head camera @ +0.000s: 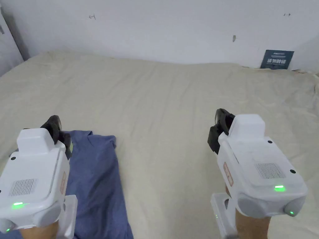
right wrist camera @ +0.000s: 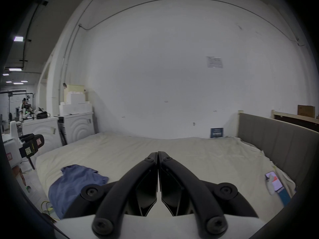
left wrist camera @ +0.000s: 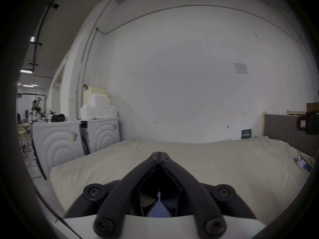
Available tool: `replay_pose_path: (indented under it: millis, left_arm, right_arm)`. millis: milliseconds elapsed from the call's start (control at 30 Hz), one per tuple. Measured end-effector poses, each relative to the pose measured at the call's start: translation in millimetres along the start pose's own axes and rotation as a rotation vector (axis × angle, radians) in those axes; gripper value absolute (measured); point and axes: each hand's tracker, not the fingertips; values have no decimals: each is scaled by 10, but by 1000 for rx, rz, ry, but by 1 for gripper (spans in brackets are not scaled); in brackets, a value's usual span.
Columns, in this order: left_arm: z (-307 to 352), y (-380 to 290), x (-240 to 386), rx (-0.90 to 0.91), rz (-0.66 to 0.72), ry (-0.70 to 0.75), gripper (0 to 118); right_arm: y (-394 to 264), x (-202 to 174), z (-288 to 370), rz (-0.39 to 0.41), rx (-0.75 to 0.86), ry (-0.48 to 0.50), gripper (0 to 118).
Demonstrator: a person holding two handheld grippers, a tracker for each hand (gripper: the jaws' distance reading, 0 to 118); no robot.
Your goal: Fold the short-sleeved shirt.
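The blue short-sleeved shirt (head camera: 93,180) lies bunched lengthwise on the bed (head camera: 162,102), at the bed's near left corner, with cream sheet bare across the rest of the mattress. It also shows in the right gripper view (right wrist camera: 72,184), rumpled, one end toward the wall.

The left tongs (head camera: 57,132) hang over the shirt's left edge. In the left gripper view the left tongs (left wrist camera: 159,156) have their jaws brought together at the tips, and a small wedge of blue cloth shows low between the jaw bases; whether that cloth is pinched or merely lies beneath cannot be told. The right tongs (head camera: 219,130) are held above bare sheet, well apart from the shirt toward the bed's right side. In their own view the right tongs (right wrist camera: 158,154) have jaws meeting at the tips with nothing between them.

Surroundings, taken from the bed: a white wall (right wrist camera: 155,70) runs along its far side, with a dark blue card (head camera: 276,59) leaning against it at the far right corner. A grey padded headboard (right wrist camera: 276,139) stands along the bed's right side. A phone (right wrist camera: 274,182) lies on the sheet near that headboard. Two white washing machines (left wrist camera: 72,139) stand just beyond the bed's left end, with white foam blocks (left wrist camera: 98,108) stacked on top. Nothing lies on the sheet between the shirt and the right tongs.
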Motion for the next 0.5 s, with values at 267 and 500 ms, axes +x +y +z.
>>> replay_pose_path:
  millis: [267,500]
  left_arm:
    - [262,5,-852,-5,-3,194,0]
    - [532,-15,-1229,-12,-13,278,0]
  right_arm:
    - [-81,-658,-257,0,2,168,0]
    - [-179,-963,-310,-2,-20,244,0]
